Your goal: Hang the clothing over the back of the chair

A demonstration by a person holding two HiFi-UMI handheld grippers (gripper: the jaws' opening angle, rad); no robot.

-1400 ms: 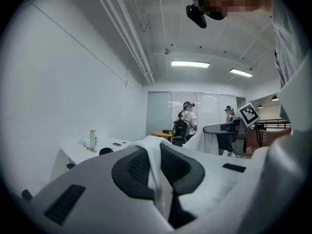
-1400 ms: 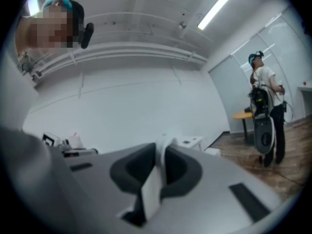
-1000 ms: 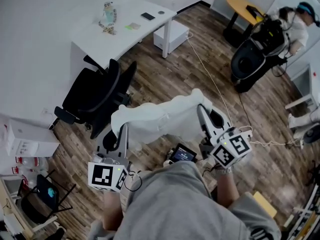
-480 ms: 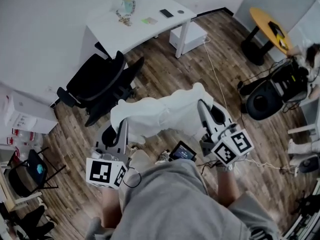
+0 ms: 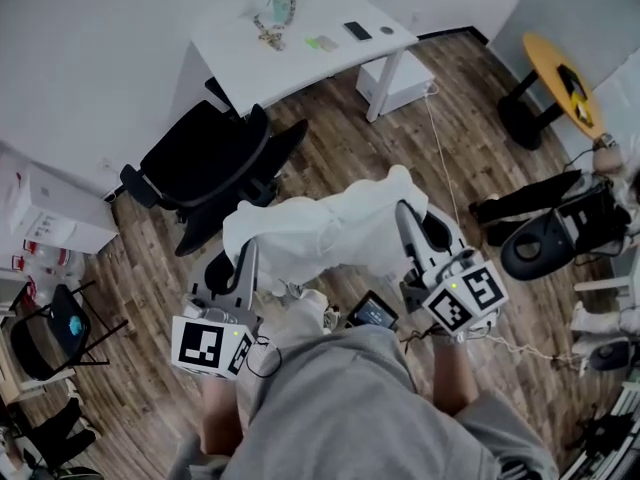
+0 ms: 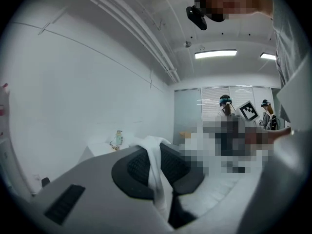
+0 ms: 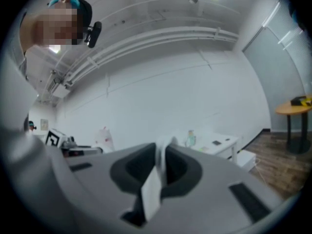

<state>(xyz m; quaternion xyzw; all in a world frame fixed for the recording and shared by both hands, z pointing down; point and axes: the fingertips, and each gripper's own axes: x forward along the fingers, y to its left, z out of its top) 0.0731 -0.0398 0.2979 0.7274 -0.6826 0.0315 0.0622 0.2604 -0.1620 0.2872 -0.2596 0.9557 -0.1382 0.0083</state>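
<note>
Item one, white garment (image 5: 320,233): I am holding it stretched in the air between both tools, on my side of the black office chair (image 5: 205,163), near it but not yet over its back. Item two, left gripper (image 5: 246,252): its jaws are clamping together on a fold of the cloth at the garment end nearer the chair; in the left gripper view the gripper (image 6: 156,179) is showing a white strip (image 6: 155,174) pinched between the dark pads. Item three, right gripper (image 5: 403,214): it is pinching the garment end farther from the chair, and in the right gripper view the gripper (image 7: 156,174) is showing its pads closing on a thin band of the fabric (image 7: 152,191). Item four, the chair itself: it is standing on the wood floor (image 5: 340,148) with its seat bare. Item five, white desk (image 5: 290,43): it is standing just beyond the chair, carrying a bottle (image 5: 277,8), a green card (image 5: 322,42) and a phone (image 5: 356,31), with a white box (image 5: 398,78) under the desk end farther from the chair. Item six, round yellow table (image 5: 563,83): it is sitting well apart from the chair, far across the floor on the right-gripper side. Item seven, small screen (image 5: 373,313): it is glowing below the garment, on my side of the chair.
</note>
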